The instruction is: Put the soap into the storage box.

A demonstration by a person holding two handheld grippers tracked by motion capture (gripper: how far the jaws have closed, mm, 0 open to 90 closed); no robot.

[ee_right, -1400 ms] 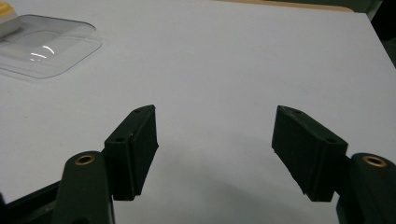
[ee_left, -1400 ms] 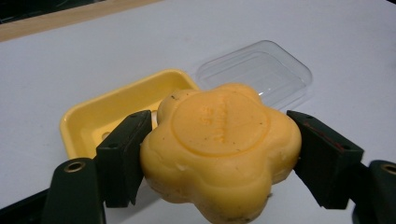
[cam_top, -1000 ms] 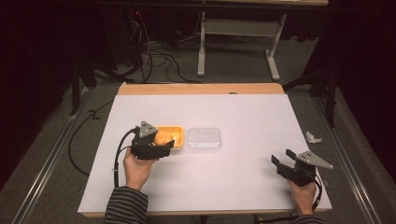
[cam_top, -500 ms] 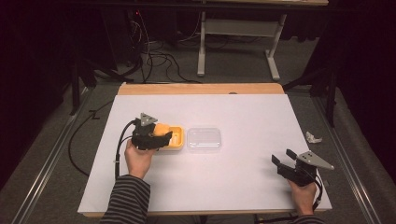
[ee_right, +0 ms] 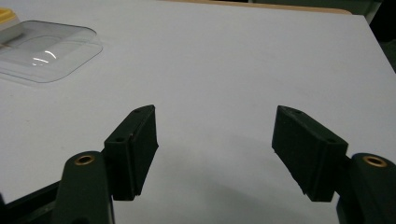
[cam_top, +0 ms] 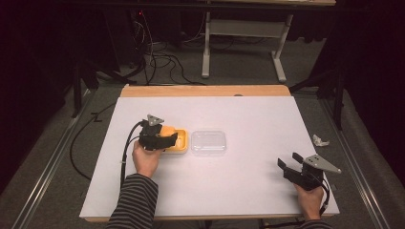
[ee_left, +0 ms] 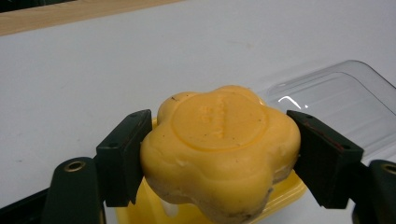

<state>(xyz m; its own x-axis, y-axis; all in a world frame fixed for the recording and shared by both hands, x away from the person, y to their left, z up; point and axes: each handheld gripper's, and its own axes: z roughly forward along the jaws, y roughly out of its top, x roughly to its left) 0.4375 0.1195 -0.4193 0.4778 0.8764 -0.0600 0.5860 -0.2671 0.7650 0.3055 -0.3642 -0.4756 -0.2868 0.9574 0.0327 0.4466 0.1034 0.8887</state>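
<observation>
My left gripper (ee_left: 219,158) holds a yellow flower-shaped soap (ee_left: 219,154) just above a yellow dish (ee_left: 280,196).

In my left gripper view, the two black jaws press on opposite sides of the soap, which shows a round stamped face on top and sits raised over the dish, whose rim peeks out beneath it. In the high view the dish (cam_top: 180,143) stands left of centre on the white table (cam_top: 248,114), with the left gripper (cam_top: 165,140) over it. A clear lid (cam_top: 208,142) lies flat just beside the dish, on its right. My right gripper (cam_top: 287,165) waits well apart from the dish, near the table's front right corner; its jaws stand wide with nothing between them. A crumpled scrap (cam_top: 320,140) lies off the table's right edge.
</observation>
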